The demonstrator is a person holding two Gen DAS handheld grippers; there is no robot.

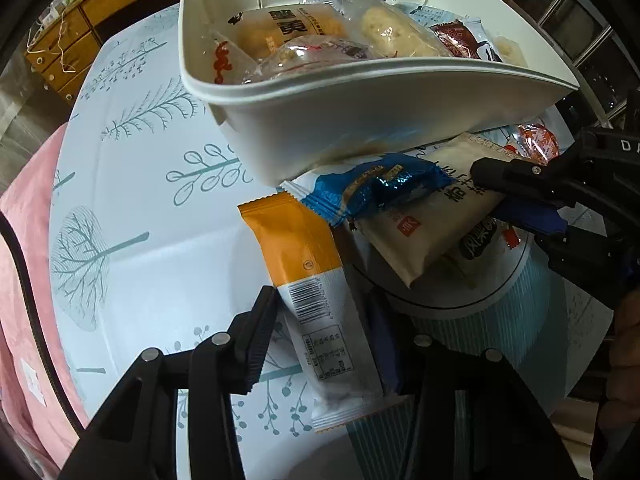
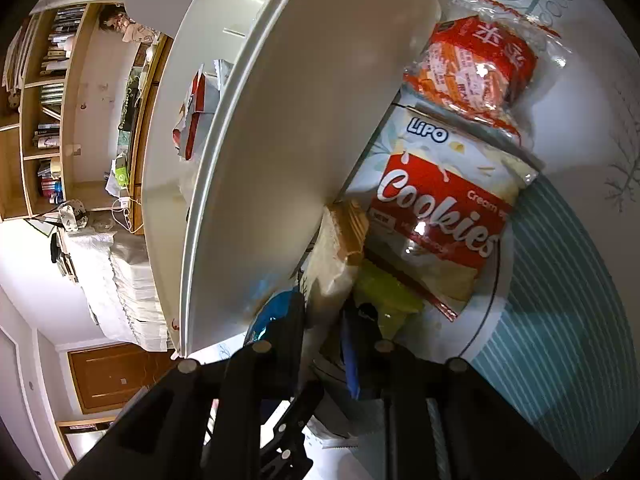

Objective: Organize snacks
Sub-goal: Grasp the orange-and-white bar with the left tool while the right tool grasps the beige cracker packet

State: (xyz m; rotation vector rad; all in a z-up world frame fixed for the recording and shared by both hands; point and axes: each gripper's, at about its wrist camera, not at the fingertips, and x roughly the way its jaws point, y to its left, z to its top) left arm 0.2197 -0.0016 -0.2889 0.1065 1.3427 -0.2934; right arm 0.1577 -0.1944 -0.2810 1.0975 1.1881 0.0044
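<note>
Two grippers work over a pale tablecloth [image 1: 132,184] printed with teal trees and a striped teal band. Our left gripper [image 1: 320,336] clamps an orange-and-white snack bar [image 1: 316,292]. Our right gripper [image 2: 324,320] pinches a beige pastry packet [image 1: 436,220] lying partly under a blue wrapper [image 1: 376,188], just beside the white bin [image 1: 360,120] already holding wrapped snacks. A Lipo Cookies pack [image 2: 440,216] and an orange cracker pack [image 2: 476,64] lie on the cloth. Behind, we see wooden bookshelves [image 2: 44,112], a lace-covered surface [image 2: 120,280], and a pink fabric [image 1: 24,280].
</note>
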